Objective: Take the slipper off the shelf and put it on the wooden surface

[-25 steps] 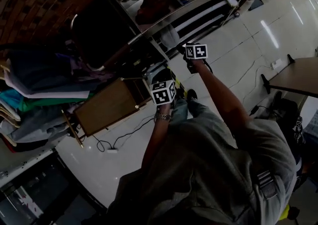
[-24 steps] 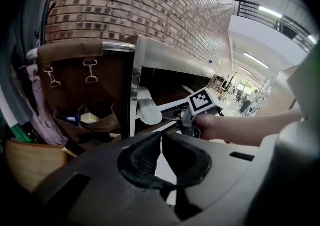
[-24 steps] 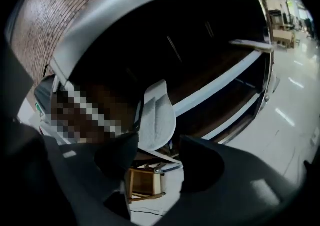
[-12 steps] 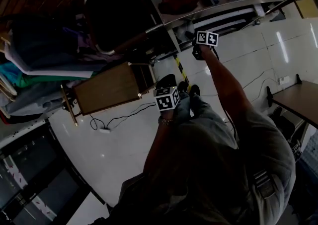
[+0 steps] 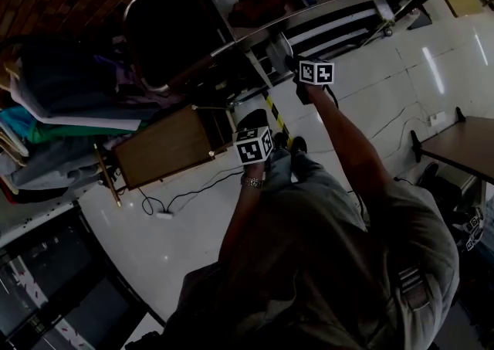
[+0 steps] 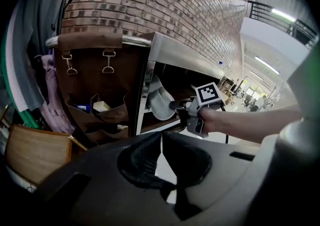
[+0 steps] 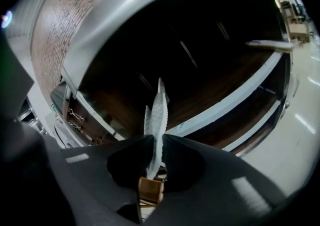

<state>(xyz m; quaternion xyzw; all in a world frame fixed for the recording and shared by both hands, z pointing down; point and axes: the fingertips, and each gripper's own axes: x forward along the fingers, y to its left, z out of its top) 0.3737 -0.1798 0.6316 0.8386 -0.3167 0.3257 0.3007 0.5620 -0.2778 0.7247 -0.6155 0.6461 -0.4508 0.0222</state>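
The right gripper [image 7: 160, 139] is closing its jaws on the slipper [image 7: 159, 108]. The left gripper [image 6: 161, 137] is pressed together, empty. The slipper looks light and floppy, so pinch its sole edge.

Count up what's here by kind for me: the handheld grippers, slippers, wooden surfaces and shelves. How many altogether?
Grippers: 2, the left gripper and the right gripper
Slippers: 1, the slipper, pinched between the right gripper's closing jaws
Wooden surfaces: 1, the wooden surface
Shelves: 1, the shelf
Total: 5
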